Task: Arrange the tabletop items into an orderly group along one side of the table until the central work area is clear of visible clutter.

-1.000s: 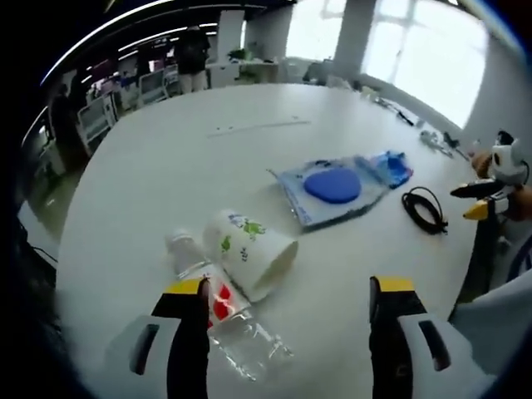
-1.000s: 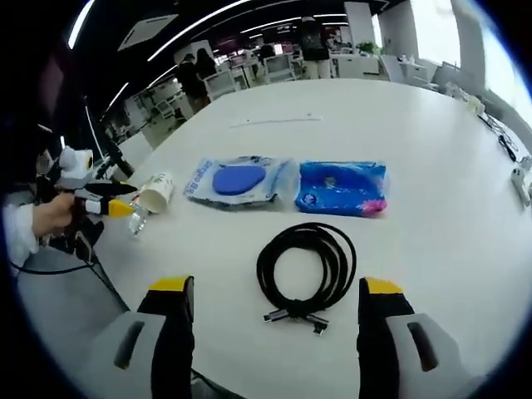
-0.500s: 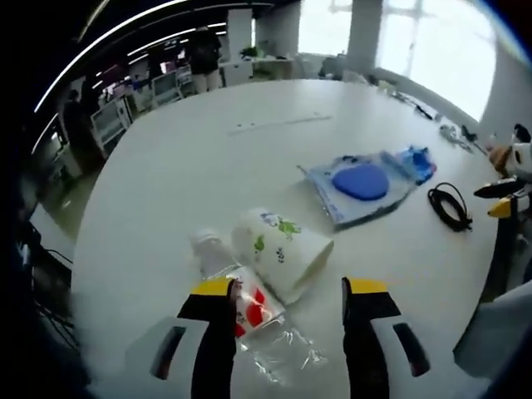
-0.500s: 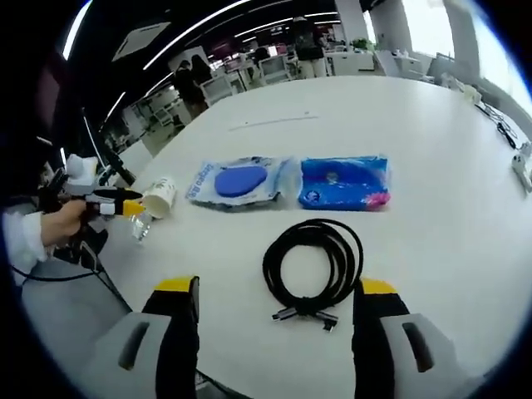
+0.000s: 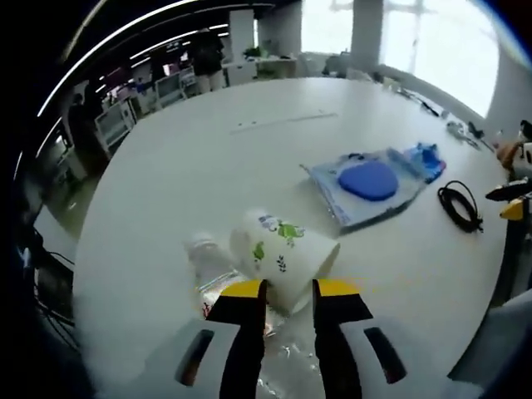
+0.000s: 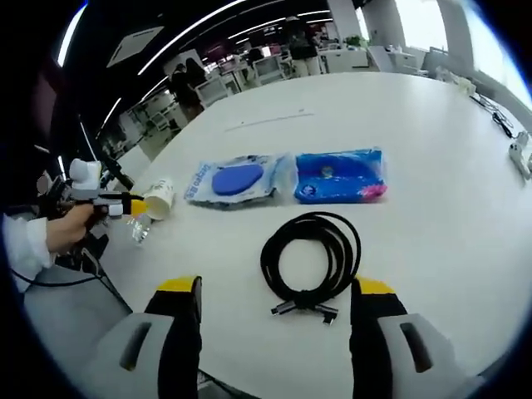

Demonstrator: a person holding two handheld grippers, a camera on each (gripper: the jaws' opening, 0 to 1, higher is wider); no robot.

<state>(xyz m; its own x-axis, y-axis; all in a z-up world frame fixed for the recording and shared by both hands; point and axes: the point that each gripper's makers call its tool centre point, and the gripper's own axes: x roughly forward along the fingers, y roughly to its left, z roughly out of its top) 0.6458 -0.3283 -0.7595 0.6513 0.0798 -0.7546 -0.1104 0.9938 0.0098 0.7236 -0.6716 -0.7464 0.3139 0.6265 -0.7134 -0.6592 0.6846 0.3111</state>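
Black yellow-tipped tongs, white sleeve

Legible text: none can be read in either view.
Paper cup: green and dark printed figures on its white wall; no letters can be made out.
Plastic bottle: red patch on its label; wording too blurred to read.
Clear pouch with blue disc: a strip of blue print runs along its left end in the right gripper view; characters too small to read.
Blue packet: a pale mark at its lower left corner and a pink band along its lower right edge; no wording can be made out.
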